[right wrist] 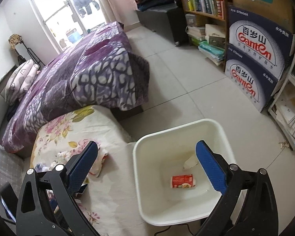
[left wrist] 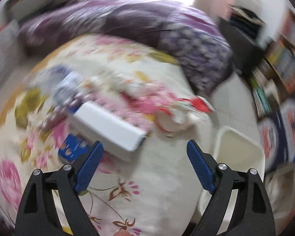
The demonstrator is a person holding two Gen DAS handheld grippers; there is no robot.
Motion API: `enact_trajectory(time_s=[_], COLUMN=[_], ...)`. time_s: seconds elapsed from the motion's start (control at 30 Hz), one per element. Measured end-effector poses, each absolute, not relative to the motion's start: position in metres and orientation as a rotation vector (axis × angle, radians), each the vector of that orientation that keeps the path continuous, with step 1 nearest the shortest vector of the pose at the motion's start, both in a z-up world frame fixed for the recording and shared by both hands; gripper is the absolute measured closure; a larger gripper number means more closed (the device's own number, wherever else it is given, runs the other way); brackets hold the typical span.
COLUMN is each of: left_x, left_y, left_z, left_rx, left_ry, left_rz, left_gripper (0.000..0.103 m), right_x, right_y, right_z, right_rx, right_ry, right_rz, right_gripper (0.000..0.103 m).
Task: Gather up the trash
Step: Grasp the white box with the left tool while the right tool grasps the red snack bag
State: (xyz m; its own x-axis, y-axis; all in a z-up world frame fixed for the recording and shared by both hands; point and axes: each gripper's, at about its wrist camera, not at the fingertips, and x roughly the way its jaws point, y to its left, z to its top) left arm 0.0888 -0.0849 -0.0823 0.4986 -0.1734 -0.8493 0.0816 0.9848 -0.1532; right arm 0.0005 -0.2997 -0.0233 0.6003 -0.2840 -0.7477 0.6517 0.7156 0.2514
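blue-padded left gripper [left wrist: 144, 149] hangs jaws apart, empty, over the floral sheet [left wrist: 147, 186]; white box [left wrist: 110, 127] lies just beyond. right gripper [right wrist: 147, 151], also apart and empty, hovers by the white bin [right wrist: 179, 125]. best to straddle the box squarely before closing.

Each handheld claw, left [left wrist: 144, 149] and right [right wrist: 147, 149], had two matte black plastic arms with triangular cut-outs and round silver screws at the pivots. Textured blue pads [right wrist: 210, 167] lined the fingers, apparently ribbed, though blur softened the left view.
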Motion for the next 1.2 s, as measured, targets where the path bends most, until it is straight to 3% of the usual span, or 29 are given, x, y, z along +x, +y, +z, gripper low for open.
enact_trajectory(time_s=[0.3,0.53,0.67,0.73,0.8,0.93,1.2], left_x=[0.128,0.15,0.156,0.155,0.152,0.147,0.133], left_y=[-0.037,-0.024,-0.02,-0.019,-0.017,-0.013,0.007], left_z=[-0.116,-0.137,-0.144,-0.138,-0.129,-0.111,-0.067], left_rx=[-0.426,-0.509,-0.521,-0.508,-0.491,-0.448,-0.353], left_ry=[1.175,1.238,1.268,1.26,1.245,1.204,1.072], left_rz=[0.039,0.031,-0.036,-0.078,-0.121,-0.178,-0.228], left_gripper=[0.018,0.019,0.051,0.058,0.071,0.079,0.08], right_x=[0.024,0.05,0.071,0.078,0.087,0.101,0.127], right_y=[-0.281,-0.269,-0.262,-0.258,-0.252,-0.24,-0.228], right_z=[-0.04,-0.062,-0.082,-0.09,-0.098,-0.109,-0.132], right_rx=[0.571,0.633,0.662,0.673,0.682,0.672,0.645], right_ry=[0.789,0.842,0.874,0.893,0.91,0.935,0.966], right_rz=[-0.55,-0.515,-0.497,-0.485,-0.472,-0.458,-0.451], right_gripper=[0.007,0.007,0.007,0.007,0.007,0.007,0.008])
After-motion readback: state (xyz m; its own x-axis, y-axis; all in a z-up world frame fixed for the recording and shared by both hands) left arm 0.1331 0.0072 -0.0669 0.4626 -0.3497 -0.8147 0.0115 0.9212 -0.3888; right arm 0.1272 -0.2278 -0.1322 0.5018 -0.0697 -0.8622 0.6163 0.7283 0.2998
